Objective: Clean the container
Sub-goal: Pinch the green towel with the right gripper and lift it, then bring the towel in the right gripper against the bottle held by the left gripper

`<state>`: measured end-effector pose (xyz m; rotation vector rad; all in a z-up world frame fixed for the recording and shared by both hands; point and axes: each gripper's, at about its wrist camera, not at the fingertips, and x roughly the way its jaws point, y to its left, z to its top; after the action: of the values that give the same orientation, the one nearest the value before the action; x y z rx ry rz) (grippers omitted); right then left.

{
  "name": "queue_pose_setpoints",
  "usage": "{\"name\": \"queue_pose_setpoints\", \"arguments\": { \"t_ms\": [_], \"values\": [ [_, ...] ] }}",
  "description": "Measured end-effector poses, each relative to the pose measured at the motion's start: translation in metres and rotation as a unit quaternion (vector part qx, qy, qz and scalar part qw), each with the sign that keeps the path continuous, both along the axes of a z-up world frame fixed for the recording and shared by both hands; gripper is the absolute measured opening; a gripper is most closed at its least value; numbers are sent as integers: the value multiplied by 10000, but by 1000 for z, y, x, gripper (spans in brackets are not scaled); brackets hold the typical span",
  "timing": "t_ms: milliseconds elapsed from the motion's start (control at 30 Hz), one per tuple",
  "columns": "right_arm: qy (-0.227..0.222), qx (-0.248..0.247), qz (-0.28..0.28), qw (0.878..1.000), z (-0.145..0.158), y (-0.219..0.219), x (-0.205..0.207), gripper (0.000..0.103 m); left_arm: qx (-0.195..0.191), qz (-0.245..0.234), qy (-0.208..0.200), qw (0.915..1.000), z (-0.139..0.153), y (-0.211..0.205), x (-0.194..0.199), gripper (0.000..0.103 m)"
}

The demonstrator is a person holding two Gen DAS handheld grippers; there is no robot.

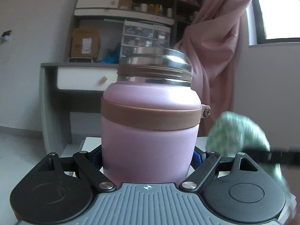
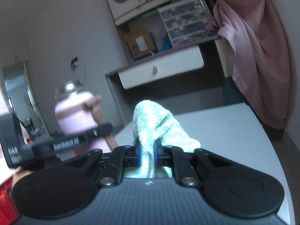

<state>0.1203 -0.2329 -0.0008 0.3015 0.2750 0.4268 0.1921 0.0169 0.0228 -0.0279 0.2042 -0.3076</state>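
Left gripper (image 1: 148, 157) jaws clamping pink container (image 1: 150, 123), right gripper (image 2: 147, 152) jaws pinching green cloth (image 2: 155, 125)

Right gripper (image 2: 147, 154): fingers closed on a green-and-white cloth (image 2: 156, 126), which bunches up above them and hangs down below.
Cloth: over the near edge of the pale table (image 2: 234, 131).
Bottle (image 2: 75, 108): pink with a brown band and a bare metal neck, left of the cloth, blurred; upright.
Left gripper (image 2: 101, 128): one black finger lies across the front of the bottle; the other finger is hidden.
Desk (image 2: 161, 69): beyond the table, with a white drawer; cardboard box (image 2: 139, 41) and clear drawer unit (image 2: 187, 18) on top.
Pink fabric (image 2: 256, 46): hangs right of the desk.
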Motion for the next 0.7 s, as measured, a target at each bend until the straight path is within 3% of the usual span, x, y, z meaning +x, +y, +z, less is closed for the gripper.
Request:
{"name": "queue_pose_setpoints", "arguments": {
  "t_ms": [233, 433, 533, 700],
  "values": [
    [-496, 287, 514, 9970, 35, -2, -2, 12, 13, -93, -112, 9999, -6, 1, 1, 85],
    [-627, 179, 669, 9956, 39, 9, 0, 13, -37, -137, -161, 9998, -9, 3, -2, 85],
    [-350, 106, 229, 9991, 23, 2, 5, 13, -49, -179, -157, 9997, -9, 4, -2, 85],
    [572, 626, 28, 9964, -24, -8, 14, 13, -60, -170, -140, 9997, -8, 4, -2, 85]
  ]
}}
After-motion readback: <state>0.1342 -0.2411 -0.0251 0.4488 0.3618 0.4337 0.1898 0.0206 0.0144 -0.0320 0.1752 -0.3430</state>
